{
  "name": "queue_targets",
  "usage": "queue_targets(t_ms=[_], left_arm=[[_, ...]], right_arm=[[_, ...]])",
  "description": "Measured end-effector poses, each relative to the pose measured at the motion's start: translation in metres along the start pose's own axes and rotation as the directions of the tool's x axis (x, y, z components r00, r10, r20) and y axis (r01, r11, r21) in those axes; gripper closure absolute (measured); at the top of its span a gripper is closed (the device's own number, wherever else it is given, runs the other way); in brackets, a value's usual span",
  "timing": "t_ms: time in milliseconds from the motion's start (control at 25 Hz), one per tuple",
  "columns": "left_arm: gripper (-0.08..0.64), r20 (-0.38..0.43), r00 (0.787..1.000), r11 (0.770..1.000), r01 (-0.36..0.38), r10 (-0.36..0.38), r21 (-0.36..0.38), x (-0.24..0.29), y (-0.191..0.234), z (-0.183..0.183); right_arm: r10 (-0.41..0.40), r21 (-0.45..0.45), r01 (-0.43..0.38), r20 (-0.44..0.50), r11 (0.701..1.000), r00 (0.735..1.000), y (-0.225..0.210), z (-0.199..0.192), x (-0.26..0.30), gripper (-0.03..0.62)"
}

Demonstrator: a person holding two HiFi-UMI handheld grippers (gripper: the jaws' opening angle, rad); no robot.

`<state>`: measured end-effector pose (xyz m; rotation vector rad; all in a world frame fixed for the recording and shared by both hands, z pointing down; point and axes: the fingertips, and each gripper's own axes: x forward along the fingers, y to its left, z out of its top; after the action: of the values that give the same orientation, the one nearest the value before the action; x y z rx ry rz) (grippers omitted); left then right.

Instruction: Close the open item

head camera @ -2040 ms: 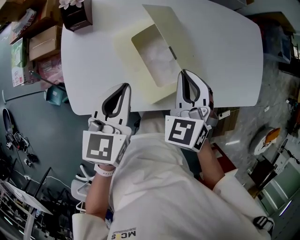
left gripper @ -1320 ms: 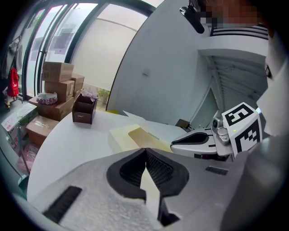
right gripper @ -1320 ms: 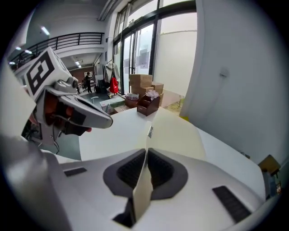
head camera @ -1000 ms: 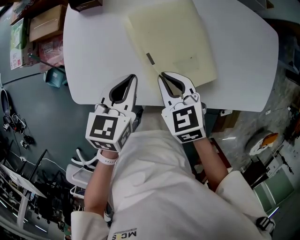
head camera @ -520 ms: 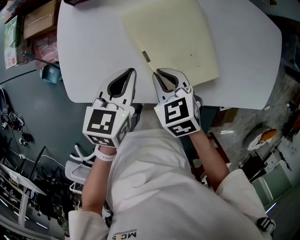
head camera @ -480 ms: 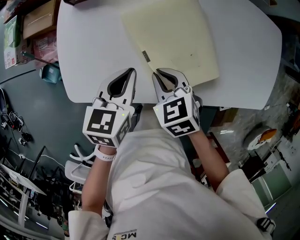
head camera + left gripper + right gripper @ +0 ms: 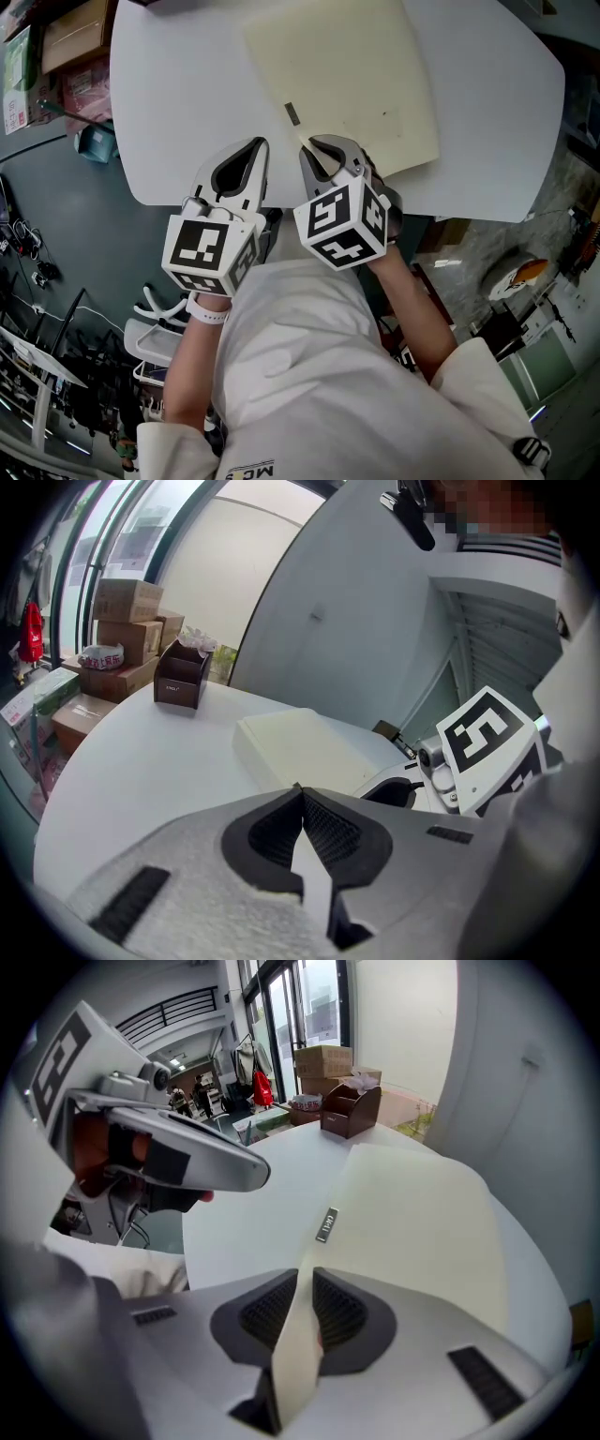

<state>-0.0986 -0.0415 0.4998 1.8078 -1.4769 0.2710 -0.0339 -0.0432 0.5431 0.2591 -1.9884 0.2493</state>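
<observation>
The cream box (image 7: pixel 347 75) lies flat on the white table (image 7: pixel 187 112) with its lid down; a small grey tag (image 7: pixel 292 113) sits near its front left edge. My right gripper (image 7: pixel 314 145) is at the box's near corner. In the right gripper view its jaws (image 7: pixel 305 1274) are opening, and the lid's thin cream edge (image 7: pixel 291 1354) stands between the pads, no longer squeezed. My left gripper (image 7: pixel 260 143) hovers at the table's front edge, left of the box, shut and empty (image 7: pixel 298 791).
A brown open holder (image 7: pixel 180 675) stands at the table's far side, also in the right gripper view (image 7: pixel 352 1108). Stacked cardboard boxes (image 7: pixel 127 600) are on the floor beyond. The table's front edge (image 7: pixel 225 202) runs just under both grippers.
Two seconds ago the lid stood up and the box was open; now it lies shut. Over the last second the right gripper has rolled leftward at the near corner; the left has hardly moved.
</observation>
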Motion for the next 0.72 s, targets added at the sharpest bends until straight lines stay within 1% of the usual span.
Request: queue_targets(t_ms=[120, 240, 280, 320, 440, 600, 720], left_arm=[[0.534, 0.006, 1.000, 1.000, -0.001, 0.001, 0.000, -0.002, -0.001, 0.000], [0.534, 0.004, 1.000, 1.000, -0.001, 0.001, 0.006, -0.007, 0.001, -0.001], [0.534, 0.004, 1.000, 1.000, -0.004, 0.004, 0.006, -0.009, 0.002, -0.001], [0.534, 0.007, 1.000, 1.000, -0.008, 0.008, 0.007, -0.010, 0.003, 0.000], [0.534, 0.025, 1.000, 1.000, -0.018, 0.018, 0.013, -0.014, 0.004, 0.008], [0.534, 0.039, 0.999, 0.999, -0.030, 0.029, 0.021, -0.025, 0.005, 0.014], [0.534, 0.052, 0.998, 0.999, -0.037, 0.036, 0.033, -0.034, 0.002, 0.020]], right_arm=[[-0.016, 0.003, 0.016, 0.012, 1.000, 1.000, -0.001, 0.001, -0.003, 0.526], [-0.049, 0.017, 0.049, 0.047, 0.999, 0.998, 0.005, 0.003, -0.002, 0.490], [-0.056, 0.020, 0.055, 0.054, 0.998, 0.997, 0.007, 0.003, -0.002, 0.469], [-0.060, 0.025, 0.059, 0.060, 0.998, 0.996, 0.008, 0.003, -0.001, 0.501], [-0.071, 0.032, 0.069, 0.078, 0.997, 0.994, 0.001, 0.004, -0.002, 0.513], [-0.079, 0.018, 0.077, 0.082, 0.997, 0.993, 0.002, 0.006, -0.007, 0.514], [-0.083, 0.028, 0.081, 0.110, 0.996, 0.990, 0.003, 0.010, -0.017, 0.514]])
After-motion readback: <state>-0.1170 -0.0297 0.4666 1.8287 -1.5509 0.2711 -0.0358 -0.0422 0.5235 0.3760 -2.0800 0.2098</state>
